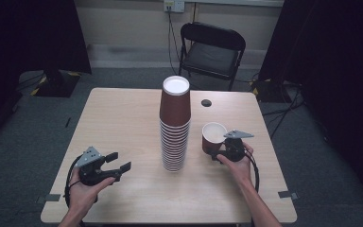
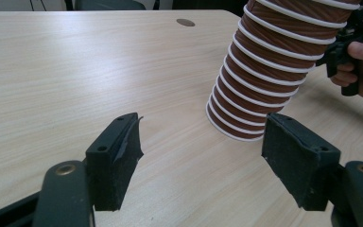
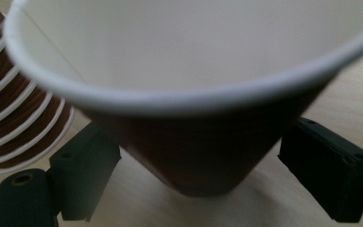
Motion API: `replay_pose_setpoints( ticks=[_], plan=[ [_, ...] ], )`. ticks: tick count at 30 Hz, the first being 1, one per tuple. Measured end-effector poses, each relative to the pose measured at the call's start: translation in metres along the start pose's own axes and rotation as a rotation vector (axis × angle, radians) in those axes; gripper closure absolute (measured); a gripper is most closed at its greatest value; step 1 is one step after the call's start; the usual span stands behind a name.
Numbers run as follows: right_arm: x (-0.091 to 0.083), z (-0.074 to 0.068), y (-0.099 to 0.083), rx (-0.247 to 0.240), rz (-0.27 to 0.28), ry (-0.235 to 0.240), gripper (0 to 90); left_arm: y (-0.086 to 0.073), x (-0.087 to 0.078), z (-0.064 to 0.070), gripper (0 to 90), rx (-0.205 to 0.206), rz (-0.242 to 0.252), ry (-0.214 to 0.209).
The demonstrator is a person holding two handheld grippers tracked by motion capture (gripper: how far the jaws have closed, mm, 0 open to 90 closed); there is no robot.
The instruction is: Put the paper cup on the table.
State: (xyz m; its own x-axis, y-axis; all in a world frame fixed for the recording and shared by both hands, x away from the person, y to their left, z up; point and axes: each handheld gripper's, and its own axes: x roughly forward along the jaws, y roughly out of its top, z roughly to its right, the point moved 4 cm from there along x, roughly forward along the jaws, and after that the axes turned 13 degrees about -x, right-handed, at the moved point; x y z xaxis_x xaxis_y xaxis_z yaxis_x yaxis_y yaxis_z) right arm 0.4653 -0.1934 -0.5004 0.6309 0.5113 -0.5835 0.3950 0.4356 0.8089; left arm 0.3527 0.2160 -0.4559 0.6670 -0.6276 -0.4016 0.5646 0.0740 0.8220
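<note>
A tall stack of brown paper cups [image 1: 175,125], nested upside down, stands in the middle of the wooden table [image 1: 123,113]. To its right a single brown cup [image 1: 213,137] with a white inside stands upright. My right gripper [image 1: 216,151] is open, one jaw on each side of that cup's lower wall [image 3: 203,151], with gaps showing on both sides. At the table's front left my left gripper [image 1: 118,161] is open and holds nothing. In the left gripper view it [image 2: 203,142] points at the foot of the stack [image 2: 269,71].
A small dark round disc [image 1: 206,102] lies on the table behind the single cup. A black folding chair [image 1: 212,47] stands beyond the far edge. Dark curtains hang on both sides. Bare tabletop [image 2: 75,71] stretches left of the stack.
</note>
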Motion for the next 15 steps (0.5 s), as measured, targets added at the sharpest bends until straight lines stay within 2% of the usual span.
replay_pose_setpoints(
  ticks=[6, 15],
  plan=[
    [-0.014, 0.0, -0.01, -0.008, -0.022, -0.015, 13.1, 0.0, 0.001, 0.002, 28.7, 0.009, -0.005, 0.003],
    [-0.044, -0.003, -0.012, 0.015, 0.022, -0.022, 13.3, -0.001, 0.0, 0.0, 29.3, 0.0, -0.014, 0.026]
  ],
)
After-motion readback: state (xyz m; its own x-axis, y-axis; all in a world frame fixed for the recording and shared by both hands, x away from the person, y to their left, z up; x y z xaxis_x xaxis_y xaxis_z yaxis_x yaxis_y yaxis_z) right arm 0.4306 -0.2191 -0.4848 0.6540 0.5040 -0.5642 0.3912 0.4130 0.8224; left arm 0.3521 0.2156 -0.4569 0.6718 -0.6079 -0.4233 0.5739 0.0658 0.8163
